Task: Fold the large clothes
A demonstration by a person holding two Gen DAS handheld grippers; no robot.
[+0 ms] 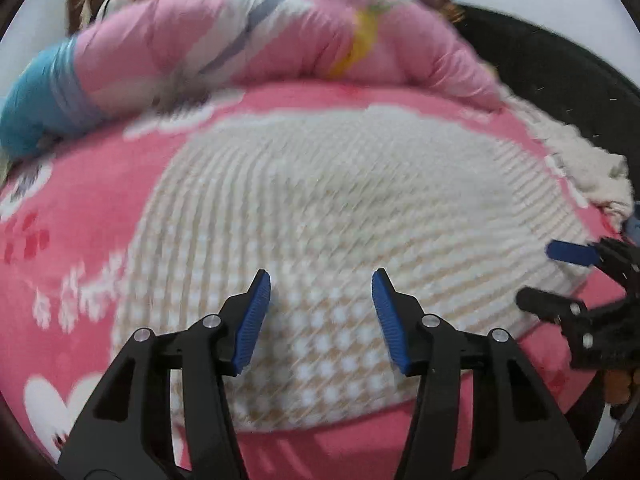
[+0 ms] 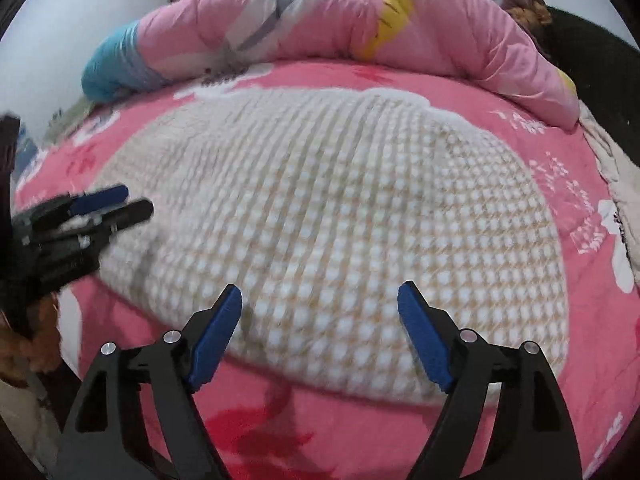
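A large cream and beige checked knit garment (image 1: 320,216) lies spread flat on a pink patterned bed cover (image 1: 72,216); it also fills the right wrist view (image 2: 332,208). My left gripper (image 1: 321,280) is open and empty, just above the garment's near part. My right gripper (image 2: 320,296) is open and empty above the garment's near edge. The right gripper shows at the right edge of the left wrist view (image 1: 560,276), open. The left gripper shows at the left edge of the right wrist view (image 2: 120,202), over the garment's left edge.
A rolled pink quilt (image 1: 280,44) with a blue end (image 1: 36,100) lies along the far side of the bed; it also shows in the right wrist view (image 2: 340,20). A cream fringed cloth (image 1: 580,164) lies at the right edge. The pink cover (image 2: 360,440) runs to the near edge.
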